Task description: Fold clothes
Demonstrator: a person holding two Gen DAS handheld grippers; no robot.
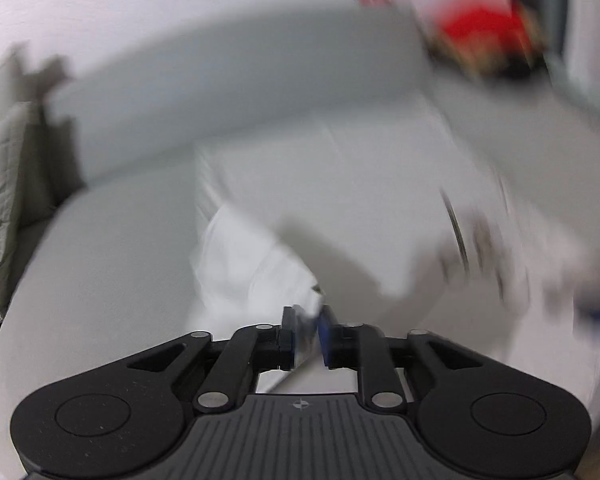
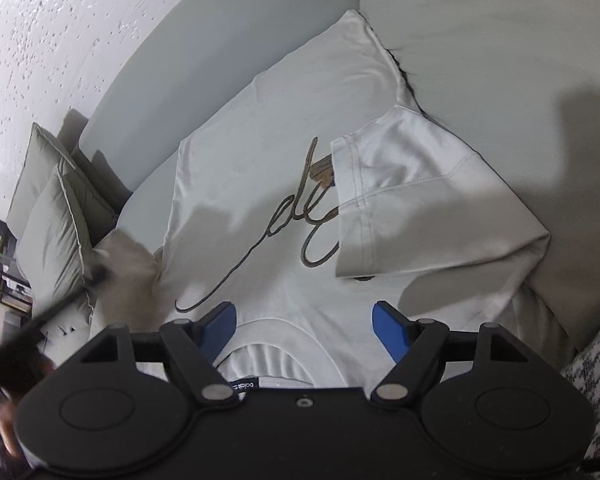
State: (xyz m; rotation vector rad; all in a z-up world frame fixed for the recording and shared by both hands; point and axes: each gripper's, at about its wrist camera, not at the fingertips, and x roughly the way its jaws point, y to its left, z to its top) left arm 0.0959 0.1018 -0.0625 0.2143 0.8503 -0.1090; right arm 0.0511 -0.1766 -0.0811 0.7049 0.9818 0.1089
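A white T-shirt (image 2: 268, 152) with a dark script print lies spread on a grey bed (image 2: 228, 32), collar toward me. One sleeve (image 2: 420, 204) is folded in over the chest. My right gripper (image 2: 304, 326) hangs open just above the collar, nothing between its blue pads. In the blurred left wrist view, my left gripper (image 1: 309, 334) is shut on a bunched piece of the white shirt (image 1: 252, 264), lifted off the bed (image 1: 112, 256). The left tool shows as a dark blur (image 2: 60, 312) at the shirt's left edge in the right wrist view.
Grey pillows (image 2: 56, 216) lean at the bed's left end, and a large grey cushion (image 2: 500, 40) lies beside the shirt on the right. A patterned black-and-white fabric (image 2: 596, 384) sits at the lower right. A blurred red object (image 1: 480, 28) is beyond the bed.
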